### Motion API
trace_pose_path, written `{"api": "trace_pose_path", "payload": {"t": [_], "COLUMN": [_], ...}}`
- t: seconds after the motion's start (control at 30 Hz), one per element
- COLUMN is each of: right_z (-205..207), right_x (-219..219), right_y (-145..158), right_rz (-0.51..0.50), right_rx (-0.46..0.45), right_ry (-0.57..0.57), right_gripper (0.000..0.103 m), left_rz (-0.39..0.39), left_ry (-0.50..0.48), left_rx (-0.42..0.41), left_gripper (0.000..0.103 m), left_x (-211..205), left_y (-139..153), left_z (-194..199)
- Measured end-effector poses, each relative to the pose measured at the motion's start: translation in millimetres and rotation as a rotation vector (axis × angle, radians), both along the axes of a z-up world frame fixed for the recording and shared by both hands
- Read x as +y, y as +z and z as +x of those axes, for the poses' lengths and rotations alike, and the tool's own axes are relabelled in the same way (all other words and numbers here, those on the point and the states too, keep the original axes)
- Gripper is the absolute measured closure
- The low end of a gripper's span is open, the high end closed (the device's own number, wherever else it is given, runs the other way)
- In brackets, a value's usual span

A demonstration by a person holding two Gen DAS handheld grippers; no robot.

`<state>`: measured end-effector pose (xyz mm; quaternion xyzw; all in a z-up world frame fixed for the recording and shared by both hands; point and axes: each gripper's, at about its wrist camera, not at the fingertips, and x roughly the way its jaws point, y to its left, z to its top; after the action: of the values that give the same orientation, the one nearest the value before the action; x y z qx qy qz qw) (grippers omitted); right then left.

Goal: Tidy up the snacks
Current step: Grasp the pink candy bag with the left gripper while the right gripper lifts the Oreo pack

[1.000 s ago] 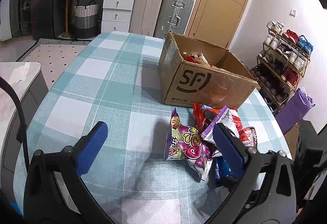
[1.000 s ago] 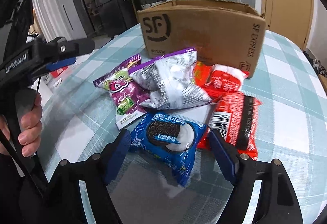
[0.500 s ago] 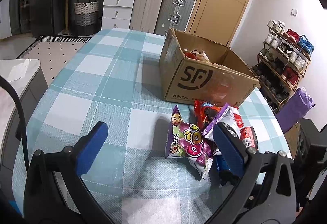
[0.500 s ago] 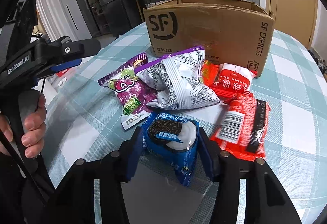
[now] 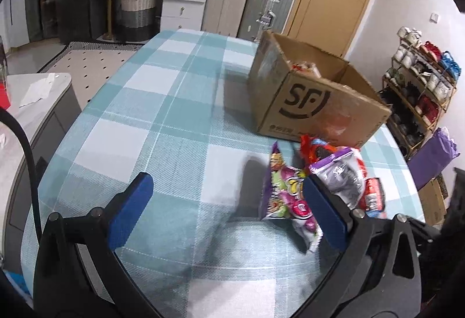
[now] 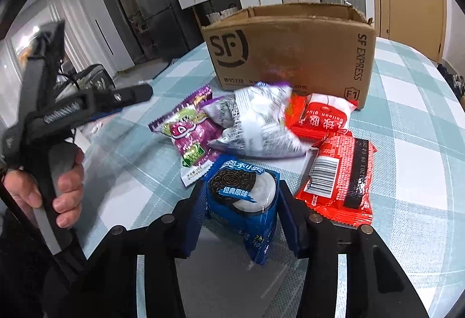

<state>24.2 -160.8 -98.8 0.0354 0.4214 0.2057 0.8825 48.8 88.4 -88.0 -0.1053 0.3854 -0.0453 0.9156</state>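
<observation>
An open cardboard SF box [image 6: 290, 53] stands on the checked table, also in the left wrist view [image 5: 314, 103], with some snacks inside. In front of it lie a purple snack bag [image 6: 191, 129], a white and purple bag [image 6: 255, 123] and two red packs [image 6: 340, 175]. My right gripper [image 6: 239, 201] is shut on a blue Oreo pack [image 6: 244, 196], held just above the table. My left gripper [image 5: 226, 213] is open and empty above the table, left of the purple bag [image 5: 282, 196]; it shows from the side in the right wrist view [image 6: 87, 106].
The teal checked tablecloth [image 5: 162, 120] covers the table. Behind it stand suitcases [image 5: 267, 7], white drawers [image 5: 183, 1], a wicker basket [image 5: 139, 13] and a wooden door. A shoe rack [image 5: 421, 85] is at the right. A grey side cabinet [image 5: 35, 103] is left of the table.
My right gripper closed on the blue Oreo pack and lifted it a little. The left gripper drifted left and back, staying open.
</observation>
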Motion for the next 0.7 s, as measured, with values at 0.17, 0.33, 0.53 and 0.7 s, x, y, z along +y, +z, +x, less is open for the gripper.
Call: {"api": "trace_pose_path", "payload": {"t": [0.17,0.33,0.53,0.7], "right_z": [-5.8,-11.7,-13.3,-11.9], "right_x": [-15.6,-33.0,-39.5,-41.0], "right_y": [11.2,21.7,27.5,28.5], "right_rz": [0.067,0.133,0.177,0.198], "right_rx": [-0.015,-0.026,-0.032,-0.031], "right_ry": [-0.032,-0.06,-0.071,-0.07], "right_gripper": [0.055,0.055,0.055,0.055], "left_rz": [-0.025,-0.074,-0.192,-0.138], "left_ry": [0.0,-0.032,-0.092,-0.074], "left_rx": [0.066,0.128,0.183,0.17], "left_gripper": [0.001,0.001,0.001,0.001], "left_x": [2.8,-2.9,-14.3,-35.5], "left_y": [-13.0,-25.9,-37.7,-38.3], "left_z": [8.2,13.9,22.4,28.1]}}
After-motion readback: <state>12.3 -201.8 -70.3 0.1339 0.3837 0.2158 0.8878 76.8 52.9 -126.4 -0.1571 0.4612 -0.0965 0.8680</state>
